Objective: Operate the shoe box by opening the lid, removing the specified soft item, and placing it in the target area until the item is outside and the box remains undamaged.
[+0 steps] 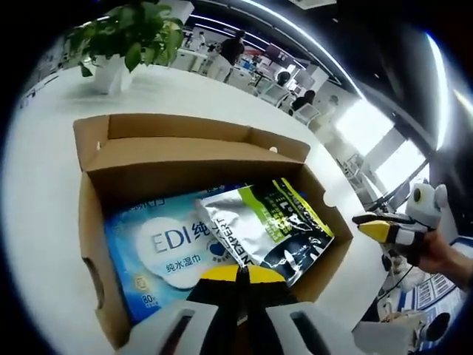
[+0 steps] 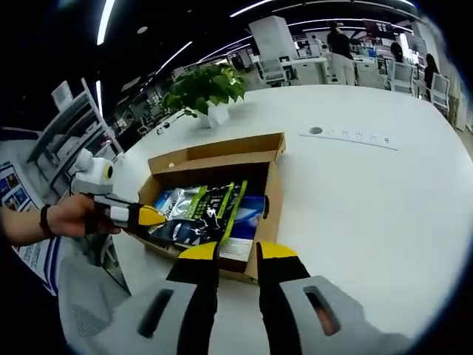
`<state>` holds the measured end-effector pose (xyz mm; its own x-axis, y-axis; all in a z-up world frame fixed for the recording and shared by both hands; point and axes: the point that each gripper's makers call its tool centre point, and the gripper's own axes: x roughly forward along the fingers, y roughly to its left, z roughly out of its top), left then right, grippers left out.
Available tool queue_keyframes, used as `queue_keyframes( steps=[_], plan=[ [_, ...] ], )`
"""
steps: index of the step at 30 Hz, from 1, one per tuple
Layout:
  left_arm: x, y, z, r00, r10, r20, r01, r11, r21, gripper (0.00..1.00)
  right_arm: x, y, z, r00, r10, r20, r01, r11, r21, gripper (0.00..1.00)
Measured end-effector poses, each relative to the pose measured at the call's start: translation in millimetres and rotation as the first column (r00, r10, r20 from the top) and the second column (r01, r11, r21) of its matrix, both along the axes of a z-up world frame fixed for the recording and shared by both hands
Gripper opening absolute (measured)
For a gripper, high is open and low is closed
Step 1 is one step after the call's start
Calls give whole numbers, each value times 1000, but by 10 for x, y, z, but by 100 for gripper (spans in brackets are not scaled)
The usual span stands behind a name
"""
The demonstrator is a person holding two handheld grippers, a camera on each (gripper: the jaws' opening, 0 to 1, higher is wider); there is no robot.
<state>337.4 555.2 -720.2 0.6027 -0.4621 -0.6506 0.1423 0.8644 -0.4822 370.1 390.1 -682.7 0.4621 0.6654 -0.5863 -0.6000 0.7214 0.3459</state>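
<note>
The box (image 1: 96, 222) sits lid-open on the bench (image 2: 355, 192), exposing the pouch (image 1: 270, 225). The left gripper (image 1: 238, 275) hovers above it, jaws clenched; the right gripper (image 2: 236, 255) waits alongside, jaws slightly parted, holding nothing.

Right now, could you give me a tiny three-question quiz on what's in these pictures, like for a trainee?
1. True or false: the shoe box has its lid open.
2. What lies on top of the blue wet-wipes pack inside the box? A) silver-and-green pouch B) a shoe C) a towel
3. Fill in: the potted plant stands on the white ____.

Key: 1 true; 2 A; 3 table.
</note>
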Motion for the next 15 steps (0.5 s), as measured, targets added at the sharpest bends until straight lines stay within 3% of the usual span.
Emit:
queue_keyframes(
  steps=[15],
  plan=[
    [-9, 1, 2, 1000, -5, -2, 5, 1000, -6, 1, 32, 349, -111, 998, 65, -24, -65, 998, -19, 20]
  ],
)
